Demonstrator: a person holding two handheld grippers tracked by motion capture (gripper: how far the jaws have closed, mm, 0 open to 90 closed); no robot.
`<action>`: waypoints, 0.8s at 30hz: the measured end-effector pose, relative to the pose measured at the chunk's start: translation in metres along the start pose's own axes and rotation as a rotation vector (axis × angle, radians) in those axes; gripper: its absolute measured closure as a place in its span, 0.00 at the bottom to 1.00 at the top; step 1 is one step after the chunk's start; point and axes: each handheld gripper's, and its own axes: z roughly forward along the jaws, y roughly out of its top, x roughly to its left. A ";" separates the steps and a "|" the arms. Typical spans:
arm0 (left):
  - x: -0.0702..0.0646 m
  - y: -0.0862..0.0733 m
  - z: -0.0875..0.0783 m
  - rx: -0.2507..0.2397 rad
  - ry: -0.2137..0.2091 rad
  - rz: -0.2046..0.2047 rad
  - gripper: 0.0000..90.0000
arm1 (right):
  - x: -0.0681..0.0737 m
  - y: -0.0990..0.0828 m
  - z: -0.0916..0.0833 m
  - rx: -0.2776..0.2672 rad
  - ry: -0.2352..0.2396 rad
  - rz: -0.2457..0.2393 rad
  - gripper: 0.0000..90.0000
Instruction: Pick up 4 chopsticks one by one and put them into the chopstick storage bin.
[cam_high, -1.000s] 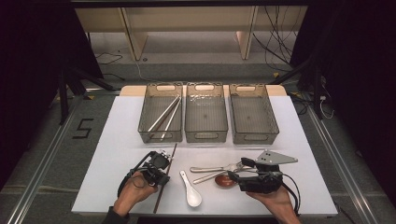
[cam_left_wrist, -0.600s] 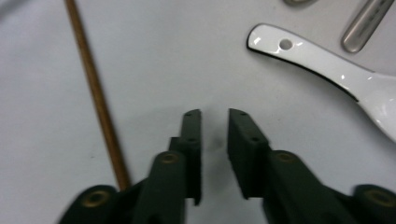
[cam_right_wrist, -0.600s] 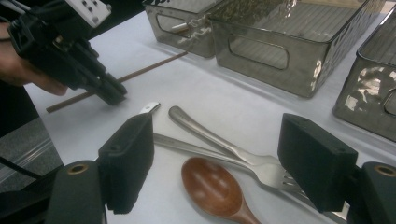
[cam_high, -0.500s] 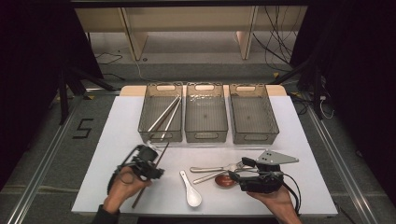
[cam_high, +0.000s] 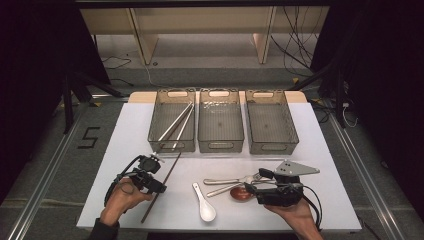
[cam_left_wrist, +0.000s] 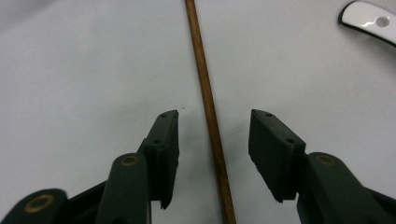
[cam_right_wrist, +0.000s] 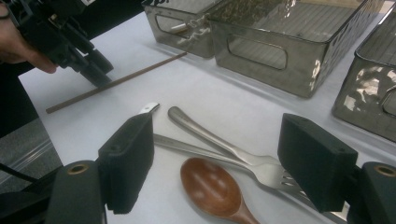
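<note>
A brown chopstick (cam_high: 161, 187) lies slanted on the white table (cam_high: 325, 150). My left gripper (cam_high: 156, 186) stands over its lower half. In the left gripper view the chopstick (cam_left_wrist: 205, 88) runs between the jaws of the left gripper (cam_left_wrist: 212, 140), which have just been opening, and neither pad touches it. My right gripper (cam_high: 250, 187) rests open at the front right. Between the spread jaws of the right gripper (cam_right_wrist: 222, 156) lie a wooden spoon (cam_right_wrist: 210, 189) and two metal forks (cam_right_wrist: 210, 137), untouched.
A white ceramic spoon (cam_high: 204, 202) lies between the two grippers. Three clear bins stand in a row at the back: the left bin (cam_high: 152, 131) holds two pale chopsticks (cam_high: 176, 122), with the middle bin (cam_high: 220, 144) and the right bin (cam_high: 292, 135) beside it.
The left gripper moved left and its jaws opened, letting go of the brown chopstick, whose near end swung left. The right gripper stayed still.
</note>
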 end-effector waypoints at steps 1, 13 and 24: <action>-0.001 0.000 0.001 0.009 0.004 0.005 0.61 | 0.000 0.000 0.000 0.000 0.001 0.000 0.31; -0.002 0.001 0.008 0.071 -0.001 0.023 0.76 | 0.000 0.001 -0.001 0.000 -0.002 -0.002 0.31; -0.011 0.001 0.009 0.076 0.031 0.071 0.90 | 0.000 0.000 -0.001 0.002 -0.003 -0.002 0.31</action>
